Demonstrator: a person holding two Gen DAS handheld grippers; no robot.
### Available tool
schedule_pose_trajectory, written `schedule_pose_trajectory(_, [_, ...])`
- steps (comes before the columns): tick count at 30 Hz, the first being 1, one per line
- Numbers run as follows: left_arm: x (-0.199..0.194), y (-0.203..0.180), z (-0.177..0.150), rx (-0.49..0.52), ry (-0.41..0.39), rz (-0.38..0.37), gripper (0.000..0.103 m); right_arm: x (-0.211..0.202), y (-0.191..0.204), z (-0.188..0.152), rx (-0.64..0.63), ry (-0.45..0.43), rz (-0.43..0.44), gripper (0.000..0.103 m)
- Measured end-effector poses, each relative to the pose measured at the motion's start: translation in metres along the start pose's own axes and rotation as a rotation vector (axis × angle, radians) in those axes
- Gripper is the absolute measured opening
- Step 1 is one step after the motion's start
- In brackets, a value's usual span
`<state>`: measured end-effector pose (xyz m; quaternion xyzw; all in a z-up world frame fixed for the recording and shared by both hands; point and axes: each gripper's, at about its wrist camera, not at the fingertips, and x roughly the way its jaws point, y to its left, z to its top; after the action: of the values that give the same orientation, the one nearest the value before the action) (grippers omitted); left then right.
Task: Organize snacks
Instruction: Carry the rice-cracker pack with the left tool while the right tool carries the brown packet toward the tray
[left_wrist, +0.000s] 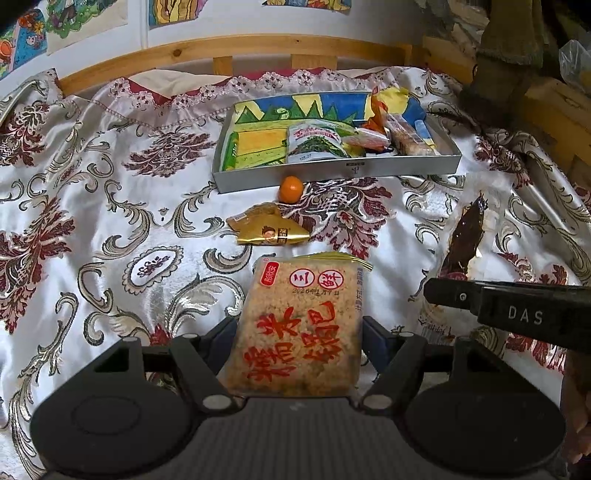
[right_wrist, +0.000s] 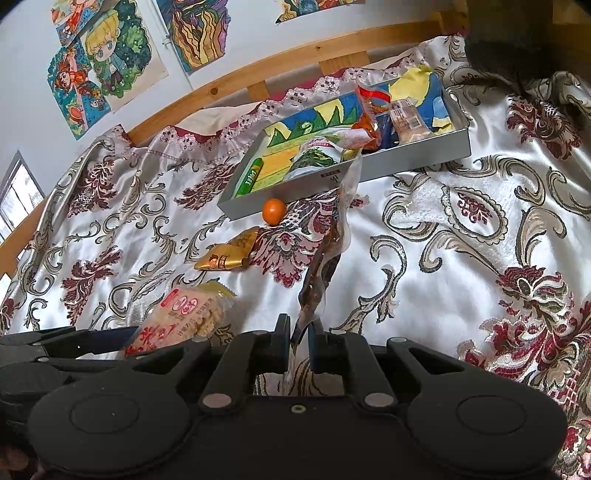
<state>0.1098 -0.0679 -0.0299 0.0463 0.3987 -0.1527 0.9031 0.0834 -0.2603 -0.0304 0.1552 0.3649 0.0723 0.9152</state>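
Both wrist views angled down, close over bedspread (left_wrist: 110, 221), sharing tray (right_wrist: 406, 155), perhaps side-by-side

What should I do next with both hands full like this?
Probably carry both packs to the tray and drop them in. The left gripper grips the rice cracker pack, the right gripper pinches the clear meat pouch, and both are off the tray.
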Motion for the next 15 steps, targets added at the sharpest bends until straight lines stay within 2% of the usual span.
schedule_pose_trajectory(15, [-0.0023,0.003,-0.0002,-0.033,-0.026,-0.003,0.075,-0.0025,0.0018,0.0015,-0.02,-0.039,0.01,0.01])
